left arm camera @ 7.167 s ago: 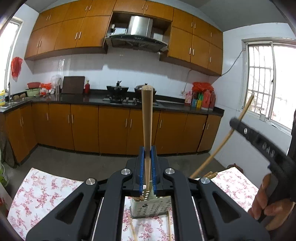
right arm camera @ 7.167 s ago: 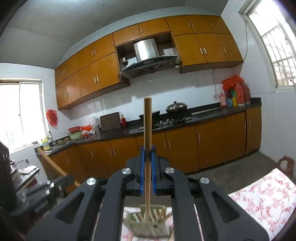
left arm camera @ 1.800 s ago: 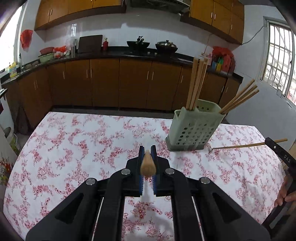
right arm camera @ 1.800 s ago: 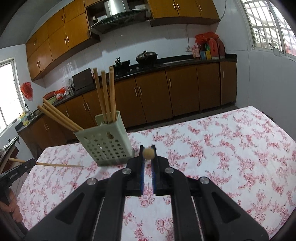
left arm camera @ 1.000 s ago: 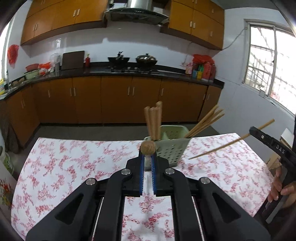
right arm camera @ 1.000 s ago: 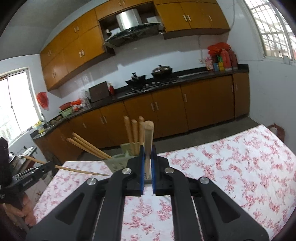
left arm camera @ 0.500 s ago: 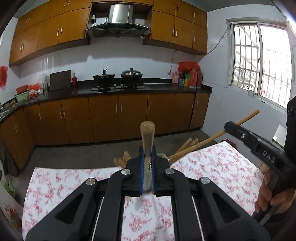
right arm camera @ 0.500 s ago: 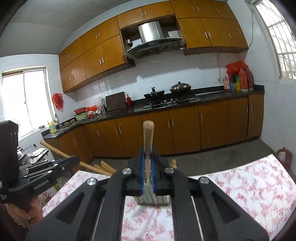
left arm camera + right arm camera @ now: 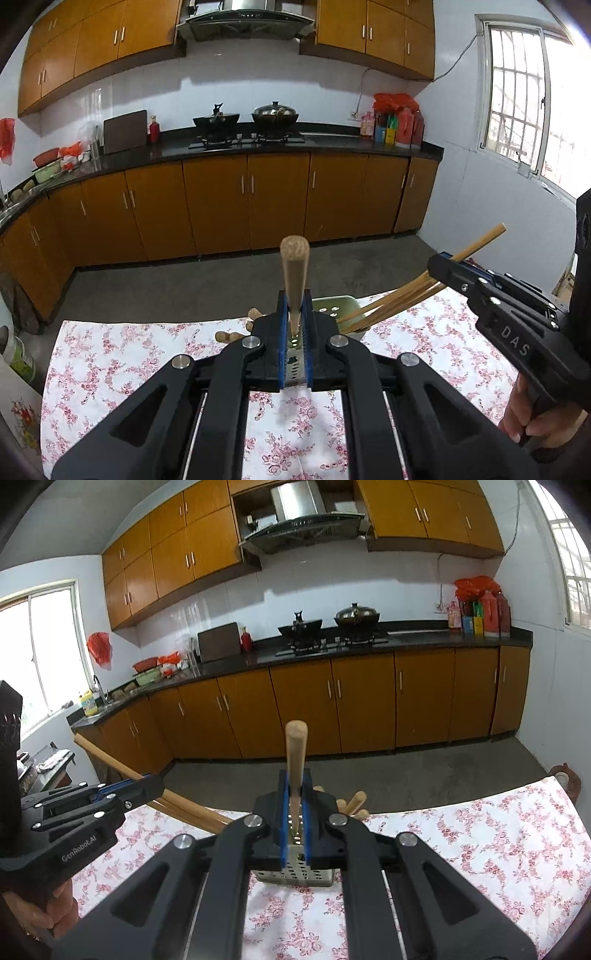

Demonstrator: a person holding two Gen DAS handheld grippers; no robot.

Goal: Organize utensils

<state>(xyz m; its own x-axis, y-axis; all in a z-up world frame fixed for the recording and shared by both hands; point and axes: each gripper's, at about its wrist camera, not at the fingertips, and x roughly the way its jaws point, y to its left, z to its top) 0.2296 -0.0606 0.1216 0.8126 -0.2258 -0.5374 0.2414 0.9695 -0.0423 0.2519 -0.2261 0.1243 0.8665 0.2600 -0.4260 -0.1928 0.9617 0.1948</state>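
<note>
Here each hand-held gripper (image 9: pixel 294 325) (image 9: pixel 294 805) clamps a chopstick (image 9: pixel 293 273) (image 9: pixel 295 760) above the holder (image 9: pixel 295 873), near the table's (image 9: pixel 480 849) far edge.

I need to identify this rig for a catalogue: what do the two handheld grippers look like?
Both are matte black plastic with silver screw heads and blue-lined jaws. The right gripper carries raised "DAS" lettering on its side; the left gripper has white "GenRobot.AI" print. No cables or sleeves show.

Left gripper (image 9: pixel 294 334), right gripper (image 9: pixel 294 814): black frames, blue finger pads, silver screws; white "GenRobot.AI", "DAS" lettering.
</note>
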